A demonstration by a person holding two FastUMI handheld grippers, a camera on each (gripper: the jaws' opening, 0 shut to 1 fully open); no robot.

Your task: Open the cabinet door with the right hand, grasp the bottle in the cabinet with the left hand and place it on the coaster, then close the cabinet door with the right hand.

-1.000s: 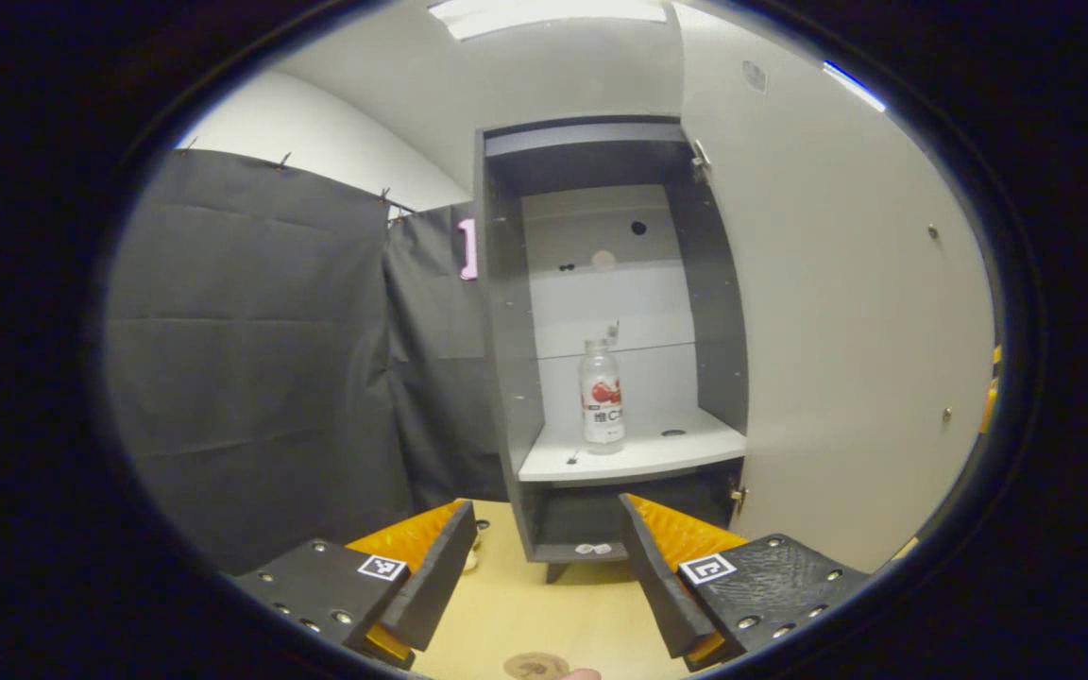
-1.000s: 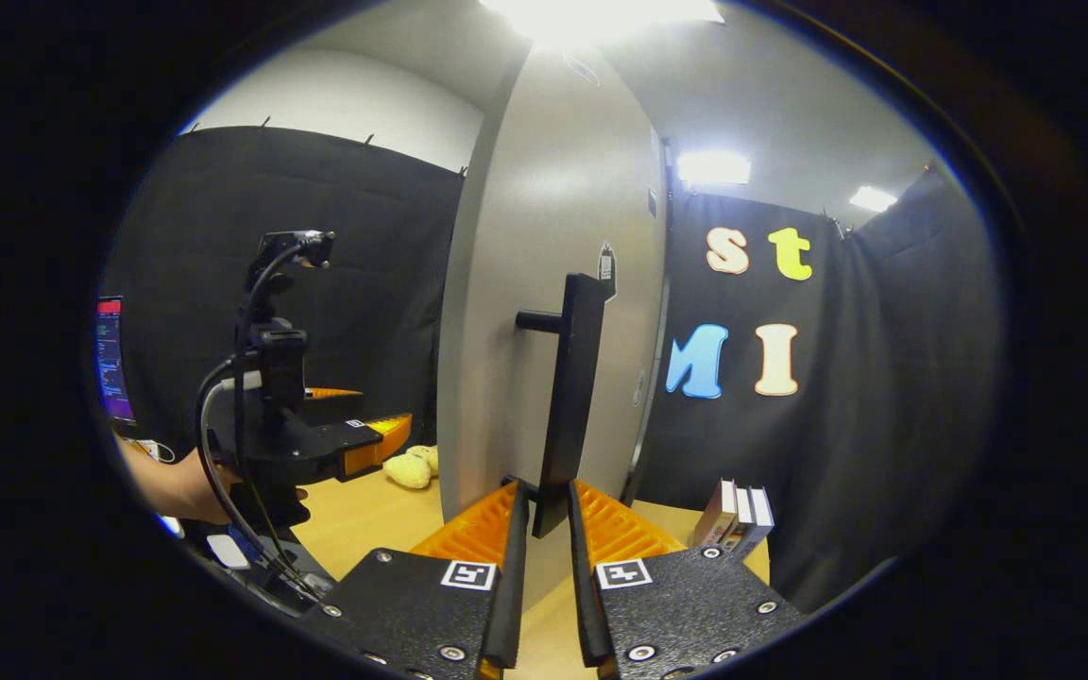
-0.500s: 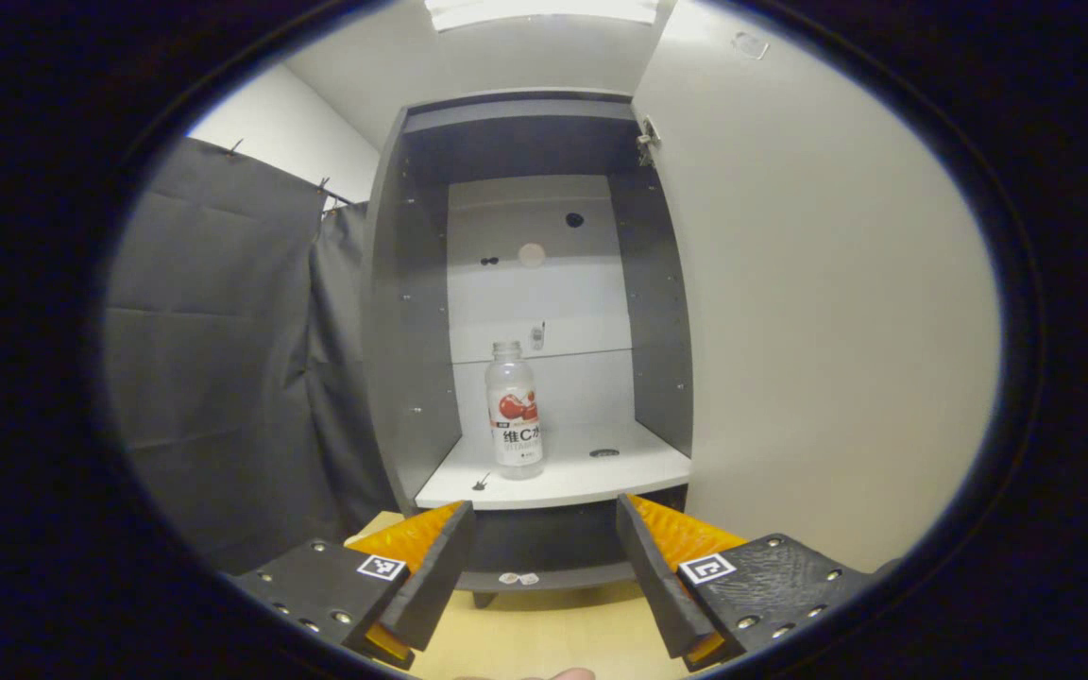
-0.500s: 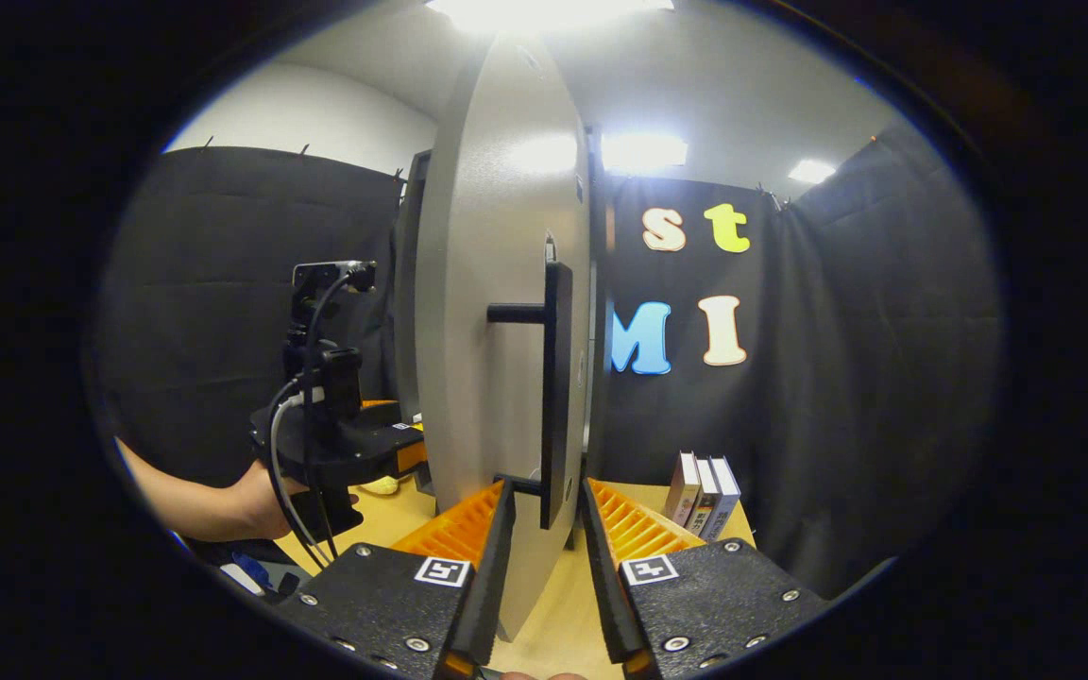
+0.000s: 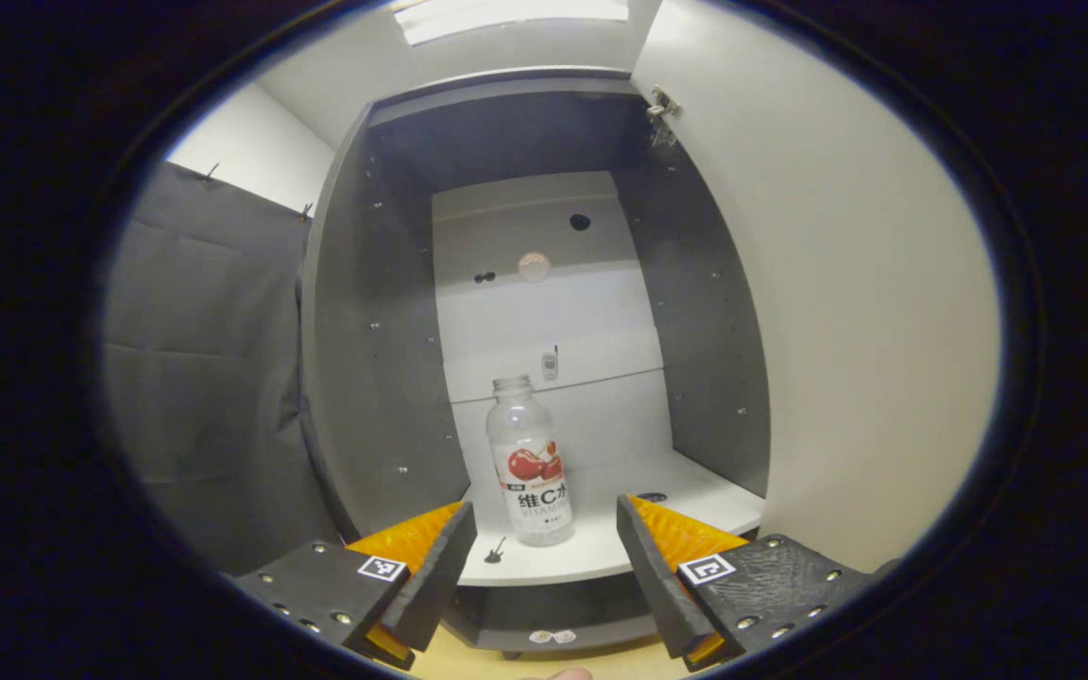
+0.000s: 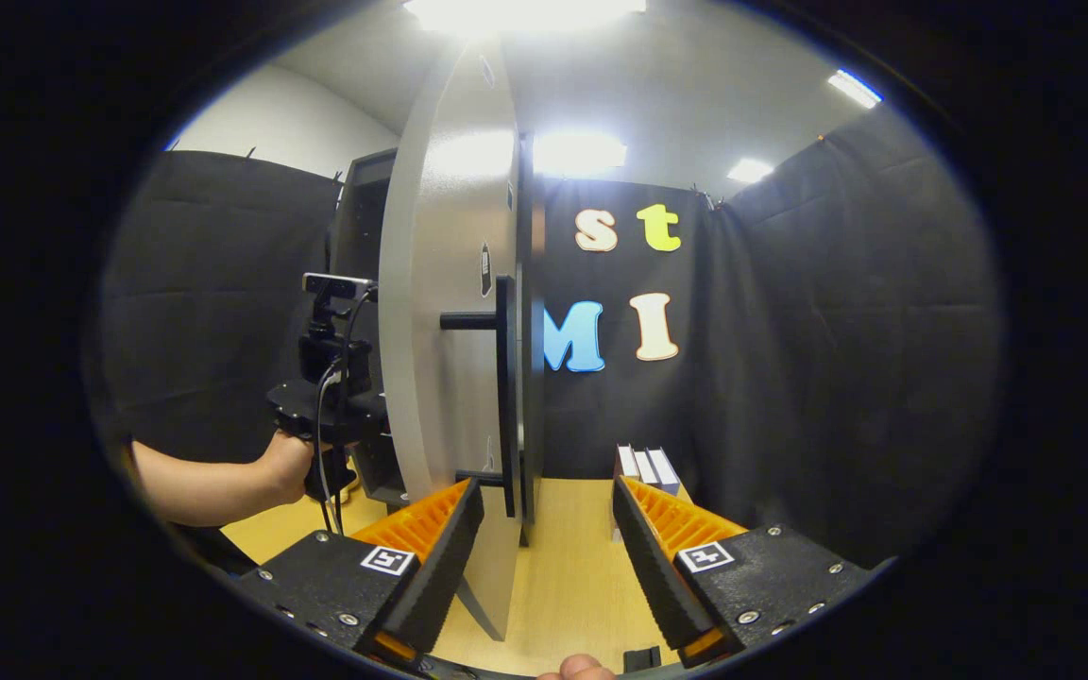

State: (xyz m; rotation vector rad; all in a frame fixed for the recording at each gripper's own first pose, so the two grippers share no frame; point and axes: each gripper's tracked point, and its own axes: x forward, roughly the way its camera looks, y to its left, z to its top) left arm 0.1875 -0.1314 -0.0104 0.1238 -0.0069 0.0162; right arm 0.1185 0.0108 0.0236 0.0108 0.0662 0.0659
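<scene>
The clear bottle (image 5: 530, 472) with a red and white label stands upright on the cabinet's white shelf (image 5: 620, 557). My left gripper (image 5: 544, 529) is open just in front of the shelf edge, and the bottle sits a little beyond the gap between its fingers, slightly left of centre. The pale cabinet door (image 5: 837, 331) is swung wide open on the right. In the right gripper view the door (image 6: 440, 331) is edge-on with its black bar handle (image 6: 506, 397). My right gripper (image 6: 544, 501) is open, the handle's lower end close to its left finger, not pinched.
A hand (image 6: 284, 467) holds the left gripper (image 6: 327, 406) beyond the door. Upright books (image 6: 643, 463) stand on the wooden table (image 6: 572, 567) near the black cloth wall. The cabinet's dark side walls (image 5: 374, 359) flank the shelf.
My left gripper has moved in towards the shelf, so the bottle looks larger and nearer. My right gripper has opened and let go of the door handle; the door has swung further open.
</scene>
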